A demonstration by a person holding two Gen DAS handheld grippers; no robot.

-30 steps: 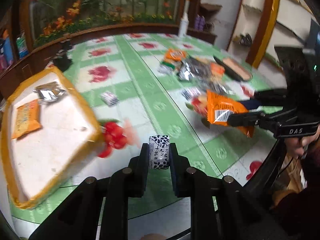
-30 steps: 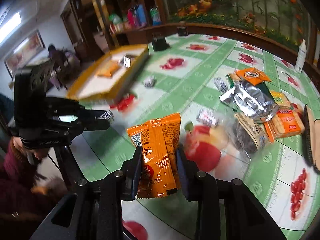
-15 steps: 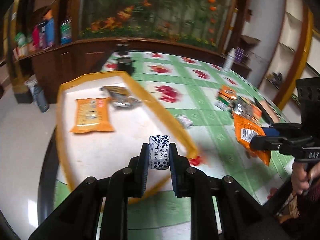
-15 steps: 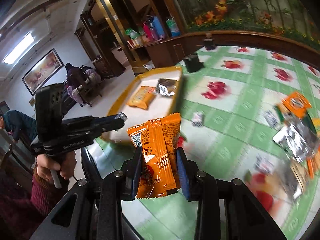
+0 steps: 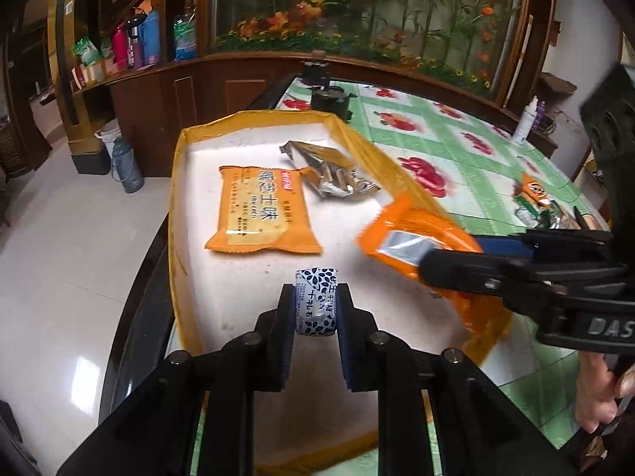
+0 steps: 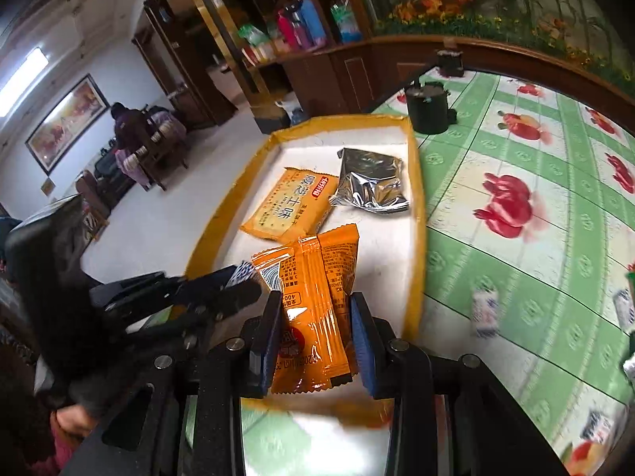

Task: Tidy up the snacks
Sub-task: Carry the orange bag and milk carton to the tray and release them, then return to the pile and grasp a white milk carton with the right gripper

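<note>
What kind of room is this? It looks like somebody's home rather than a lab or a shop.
Most likely a home's living or dining room. A table with a green fruit-print tablecloth stands beside a big planted glass tank. Dark wooden shelves hold bottles and packets, and a framed picture hangs on the far wall.

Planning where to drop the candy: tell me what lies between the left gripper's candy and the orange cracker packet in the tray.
Nothing: in the left wrist view, only bare white tray floor separates the wrapped candy from the orange cracker packet.
</note>
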